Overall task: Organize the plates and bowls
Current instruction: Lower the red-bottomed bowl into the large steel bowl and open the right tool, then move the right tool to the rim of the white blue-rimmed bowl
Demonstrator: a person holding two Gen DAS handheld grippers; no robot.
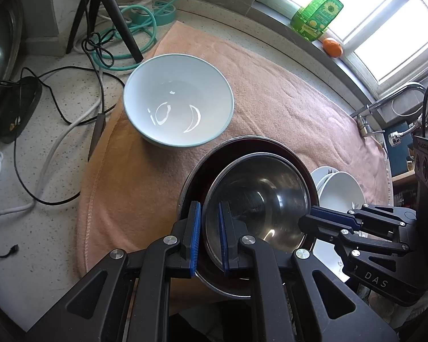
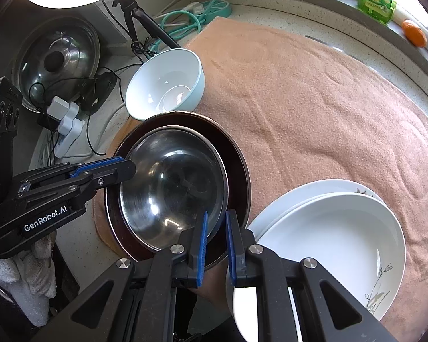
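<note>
A speckled pale counter (image 1: 37, 205) is carrying a large peach-pink towel (image 2: 314, 108), which is lying spread across most of its surface. On the towel, near its left part as the right wrist view shows it, a dark round pan (image 2: 236, 154) is sitting with a steel bowl (image 2: 171, 188) resting inside it. Just beside the pan on the right, white plates (image 2: 328, 236) are lying stacked, the upper one showing a small plant drawing near its rim. Behind the pan, a white bowl with a pale blue outside (image 1: 178, 99) is standing upright at the towel's far left edge, apart from the pan in the left wrist view.

The left gripper (image 1: 209, 236) is pointing steeply down, its blue-padded fingers (image 1: 195, 233) standing nearly together and pinching the steel bowl's rim, one pad outside and one inside. The right gripper (image 2: 215, 245) is doing likewise on the opposite side of that rim, its fingers (image 2: 202, 245) closing on the steel bowl's edge next to the plates. A gloved hand (image 2: 34, 259) is showing behind the left gripper.

On the window ledge a green bottle (image 1: 318, 14) is standing with an orange fruit (image 1: 332, 47) just beside it.
</note>
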